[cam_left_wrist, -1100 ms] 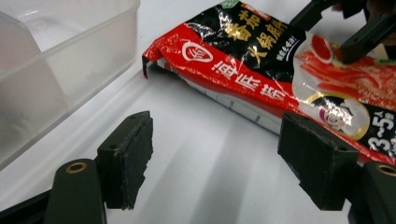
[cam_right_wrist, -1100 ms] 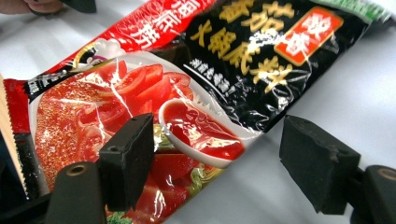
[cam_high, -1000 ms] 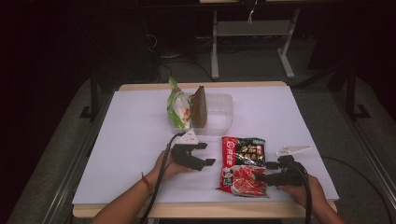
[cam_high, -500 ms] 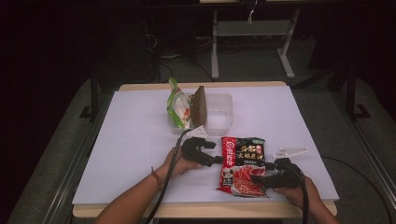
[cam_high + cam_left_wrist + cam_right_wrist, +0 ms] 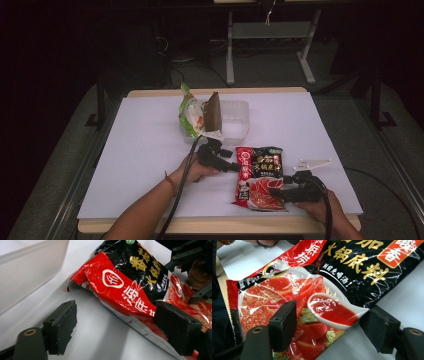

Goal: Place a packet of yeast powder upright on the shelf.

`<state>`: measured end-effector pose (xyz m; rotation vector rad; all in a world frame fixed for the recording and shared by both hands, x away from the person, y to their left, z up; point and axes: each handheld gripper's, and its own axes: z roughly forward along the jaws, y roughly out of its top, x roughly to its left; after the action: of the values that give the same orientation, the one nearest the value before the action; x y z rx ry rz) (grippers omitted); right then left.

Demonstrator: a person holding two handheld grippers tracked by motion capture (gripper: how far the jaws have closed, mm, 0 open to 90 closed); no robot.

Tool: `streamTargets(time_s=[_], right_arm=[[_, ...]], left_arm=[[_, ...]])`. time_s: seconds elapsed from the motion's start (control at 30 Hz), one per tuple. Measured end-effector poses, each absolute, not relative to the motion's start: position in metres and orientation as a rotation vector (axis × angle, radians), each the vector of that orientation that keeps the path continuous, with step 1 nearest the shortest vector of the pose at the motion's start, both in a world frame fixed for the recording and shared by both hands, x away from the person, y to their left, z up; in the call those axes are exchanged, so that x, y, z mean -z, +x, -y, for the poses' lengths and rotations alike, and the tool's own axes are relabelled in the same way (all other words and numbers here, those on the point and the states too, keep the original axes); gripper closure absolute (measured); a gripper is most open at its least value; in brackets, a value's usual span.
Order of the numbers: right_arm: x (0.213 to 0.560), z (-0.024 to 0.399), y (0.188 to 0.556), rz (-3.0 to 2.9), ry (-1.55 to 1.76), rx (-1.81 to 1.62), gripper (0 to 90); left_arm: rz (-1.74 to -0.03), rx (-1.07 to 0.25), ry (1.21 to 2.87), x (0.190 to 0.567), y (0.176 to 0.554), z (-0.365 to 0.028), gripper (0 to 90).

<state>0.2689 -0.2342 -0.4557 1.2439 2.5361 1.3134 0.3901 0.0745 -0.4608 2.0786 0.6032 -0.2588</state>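
Packet (image 5: 260, 177) of red-and-black soup base lay flat on the white counter (image 5: 140, 150), between my two tools. I read the left tool (image 5: 235, 167) as released: its jaws had just been opening, with the packet's upper edge by one pad (image 5: 178, 331) and bare counter between them. The right tool (image 5: 280, 192) stood unclenched astride the packet's lower edge, jaws having just narrowed, pads not pressing.
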Motion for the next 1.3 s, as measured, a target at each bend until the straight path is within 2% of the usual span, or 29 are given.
streamTargets(time_s=[0.13, 0.2, 0.27, 0.6, 0.7, 0.8, 0.9, 1.03, 1.13, 1.27, 1.3], right_arm=[[0.456, 0.235, 0.269, -2.548, 1.228, -1.322, 29.5], [0.456, 0.232, 0.269, -2.601, 1.166, -1.373, 35.0], [0.456, 0.23, 0.269, -2.603, 1.146, -1.369, 35.0], [0.455, 0.218, 0.264, -2.594, 1.081, -1.339, 34.5], [0.455, 0.218, 0.262, -2.585, 1.057, -1.339, 35.5], [0.454, 0.219, 0.259, -2.556, 1.034, -1.339, 38.8], [0.454, 0.218, 0.257, -2.54, 1.015, -1.333, 40.3], [0.453, 0.22, 0.254, -2.508, 1.0, -1.335, 49.6], [0.453, 0.218, 0.253, -2.487, 1.005, -1.323, 54.7], [0.453, 0.221, 0.254, -2.461, 1.03, -1.333, 65.7], [0.453, 0.221, 0.254, -2.461, 1.03, -1.333, 65.7]], left_arm=[[-0.594, 0.303, 2.067, 0.462, 0.393, -0.073, 17.5], [-0.565, 0.269, 2.104, 0.461, 0.39, -0.069, 15.5], [-0.543, 0.259, 2.115, 0.461, 0.386, -0.064, 13.1], [-0.512, 0.173, 2.148, 0.46, 0.379, -0.059, 13.4], [-0.481, 0.119, 2.139, 0.458, 0.375, -0.058, 18.7], [-0.52, 0.129, 2.051, 0.457, 0.376, -0.064, 32.6], [-0.515, 0.121, 2.036, 0.456, 0.374, -0.065, 32.8], [-0.534, 0.131, 2.007, 0.456, 0.374, -0.065, 31.3], [-0.555, 0.129, 2.038, 0.458, 0.375, -0.062, 24.7], [-0.555, 0.131, 2.044, 0.458, 0.374, -0.062, 22.8], [-0.556, 0.126, 2.046, 0.458, 0.374, -0.062, 22.8]])
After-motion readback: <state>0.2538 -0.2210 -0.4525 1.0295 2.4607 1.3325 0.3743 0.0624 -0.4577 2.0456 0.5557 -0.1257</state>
